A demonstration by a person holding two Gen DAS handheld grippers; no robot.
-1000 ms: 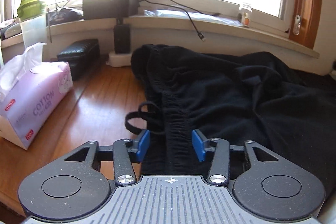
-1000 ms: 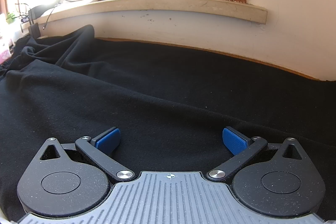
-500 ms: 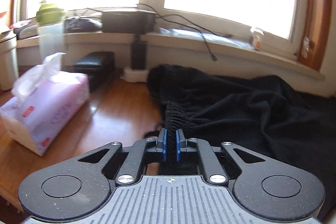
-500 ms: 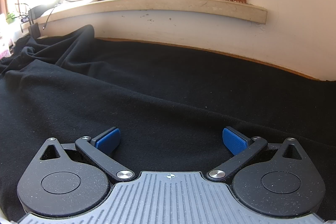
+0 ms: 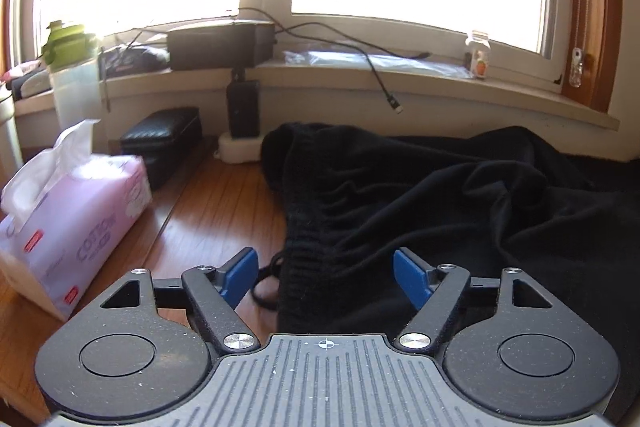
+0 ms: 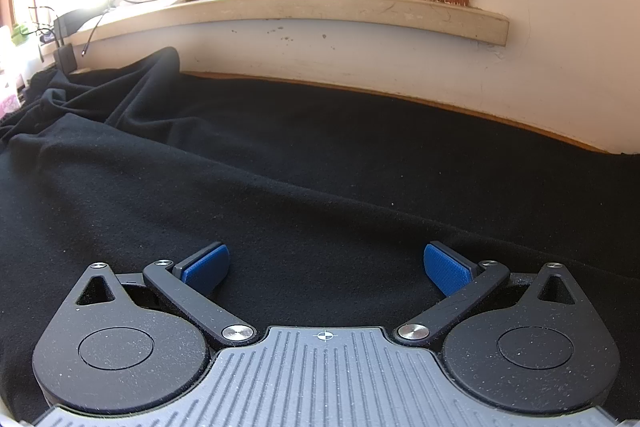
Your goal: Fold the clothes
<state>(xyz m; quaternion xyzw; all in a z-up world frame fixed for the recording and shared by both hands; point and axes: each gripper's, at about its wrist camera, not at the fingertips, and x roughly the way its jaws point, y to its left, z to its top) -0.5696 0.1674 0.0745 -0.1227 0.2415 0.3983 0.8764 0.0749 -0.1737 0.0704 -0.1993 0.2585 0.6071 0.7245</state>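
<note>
A black garment (image 5: 440, 211) lies rumpled on a wooden table (image 5: 208, 227), its ribbed elastic waistband (image 5: 308, 251) running toward me. My left gripper (image 5: 326, 277) hangs over that waistband with its jaws opening; the band lies between the blue pads without touching them. A black drawstring loop (image 5: 264, 287) pokes out beside the left pad. In the right wrist view the same black cloth (image 6: 320, 163) spreads wide and fairly flat. My right gripper (image 6: 326, 267) stands open just above it, nothing pinched between its pads.
A pink tissue box (image 5: 76, 231) sits at the left. Behind it are a black case (image 5: 160, 139), a green-lidded bottle (image 5: 74, 75) and a black charger (image 5: 242, 107). A windowsill (image 5: 400, 75) with cables and a small jar (image 5: 478, 55) runs along the back wall.
The left gripper closed on the waistband half a second ago and has since let go, its pads now wide apart. The view has lifted slightly. The right gripper has not moved.
</note>
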